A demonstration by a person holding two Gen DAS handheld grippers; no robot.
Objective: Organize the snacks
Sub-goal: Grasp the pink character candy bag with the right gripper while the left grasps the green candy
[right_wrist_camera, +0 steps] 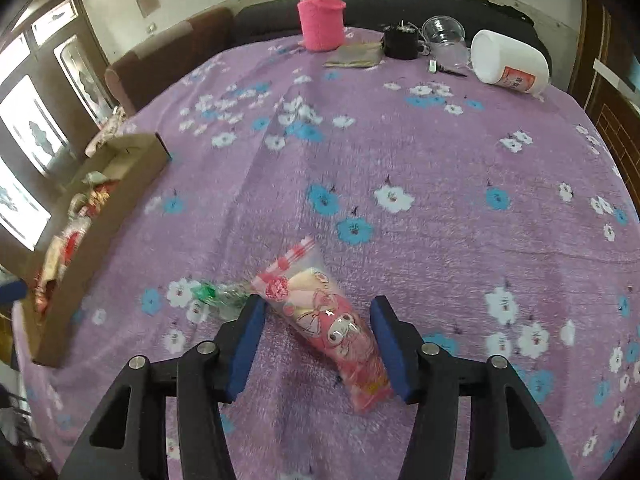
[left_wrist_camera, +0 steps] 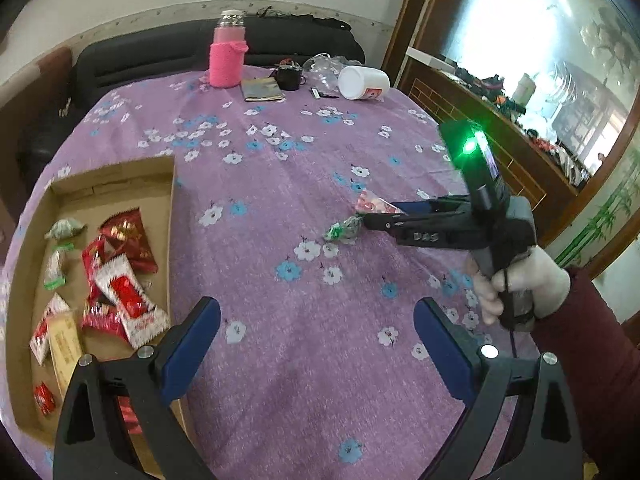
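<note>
The right claw (right_wrist_camera: 318,340), held in a white-gloved hand (left_wrist_camera: 520,292), straddles a pink cartoon-printed snack pouch (right_wrist_camera: 328,324) lying on the table (right_wrist_camera: 460,168). Its blue pads (right_wrist_camera: 248,344) stand either side of the pouch with cloth showing between pad and wrapper, so the pouch is bracketed but not yet pinched. It lies slantwise between the pads, which may be why the claw comes at it steeply from above.

Just beside the pouch, touching its upper end, a clear green-printed sweet (right_wrist_camera: 218,294) waits its turn, close enough that a careless grab could catch both.

The left claw (left_wrist_camera: 316,352) hangs spread and empty over bare cloth beside the cardboard box (left_wrist_camera: 170,216), apparently waiting while the other works. The box sits at the table's left edge and already holds a loose heap of red-and-white packets (left_wrist_camera: 124,280) and green-labelled sweets, evidently the collecting point; the two strays are well apart from it.

Along the far edge stand a bottle (right_wrist_camera: 320,20) in a pink knitted sleeve, a black cup (right_wrist_camera: 402,42), a clear plastic cup (right_wrist_camera: 444,36) and a tipped white jar (right_wrist_camera: 508,62), clear of the sorting.
</note>
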